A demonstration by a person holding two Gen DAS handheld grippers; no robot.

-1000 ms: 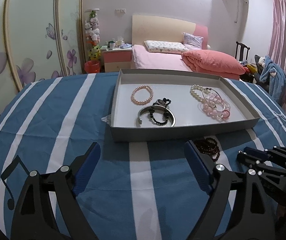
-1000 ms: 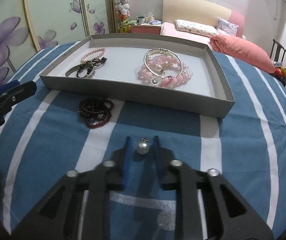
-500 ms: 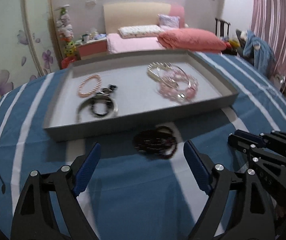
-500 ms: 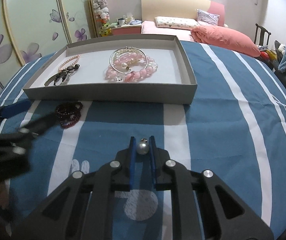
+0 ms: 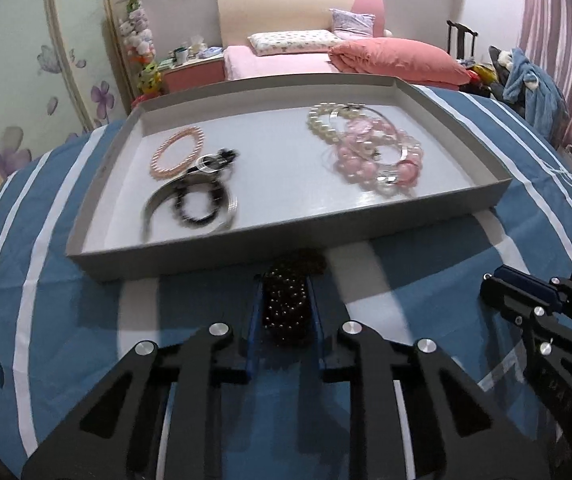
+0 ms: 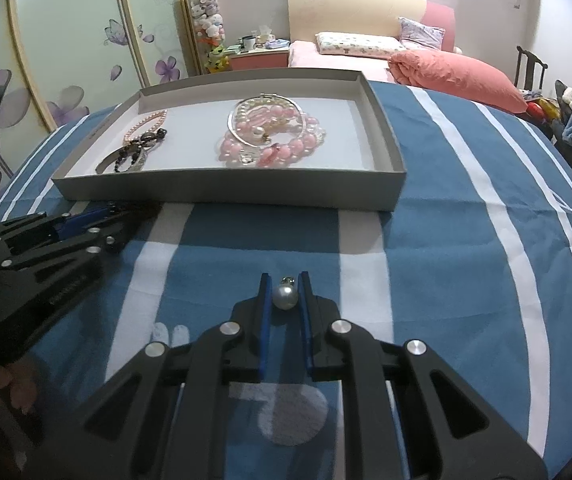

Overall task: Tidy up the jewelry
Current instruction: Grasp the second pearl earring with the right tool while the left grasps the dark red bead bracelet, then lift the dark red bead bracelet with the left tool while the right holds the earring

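**Operator:** Since a second ago my left hand-held gripper (image 5: 284,312) has swung in from wide open over bare cloth to straddle the dark bead bracelet (image 5: 287,304), and its jaws are closing now with the beads bunched between the blue pads.

**Partner:** Where does that bracelet sit?

**Operator:** On the striped table (image 5: 425,276), just in front of the gray tray (image 5: 246,248), touching or nearly touching the tray's near wall. Inside the tray are a pink bead ring (image 5: 178,152), a silver bangle (image 5: 190,208) with black beads, and toward the tray's right end a pile of pink and pearl bracelets (image 5: 369,152).

**Partner:** How will the dark one handle?

**Operator:** My guess is light and floppy: several loops of small round beads on a cord. The beads look smooth, so a strand could slip out. I'd pinch across the whole bundle at its middle, as now, so loops don't dangle and catch the tray wall.

**Partner:** And the right side?

**Operator:** My right hand-held gripper (image 6: 284,300) is narrow, clamped on a pearl pendant (image 6: 284,297), held above the table in front of the tray's right half. A hard, smooth ball like that could pop out, so I keep the squeeze steady.

**Partner:** Pose?

**Operator:** Both point steeply down toward the tray's near wall, left one low over the beads.
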